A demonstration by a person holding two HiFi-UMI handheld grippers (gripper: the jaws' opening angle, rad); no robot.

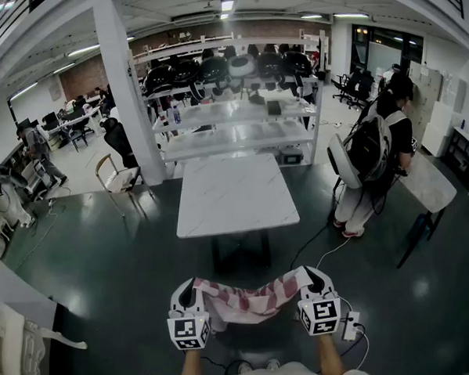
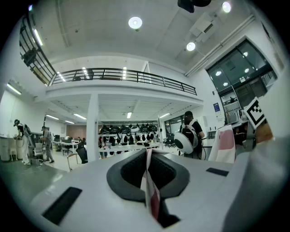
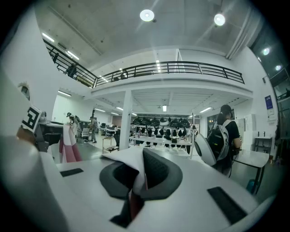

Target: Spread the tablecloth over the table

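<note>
Head view's showing left gripper (image 1: pixel 187 288) and right gripper (image 1: pixel 314 284) each pinching an end of the pink tablecloth (image 1: pixel 248 298), hanging crosswise between them, with the white table (image 1: pixel 235 197) sitting dead ahead.

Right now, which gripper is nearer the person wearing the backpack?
Right. The right gripper holds the tablecloth end toward the person; the left gripper holds the other end, farther off.

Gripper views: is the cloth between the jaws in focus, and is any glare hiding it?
Left gripper view: the pink-and-white patterned tablecloth is soft, background sharp. Right gripper view: same softness, no glare on it. Head view: strong fisheye bending; white marble-look table evenly lit.
</note>
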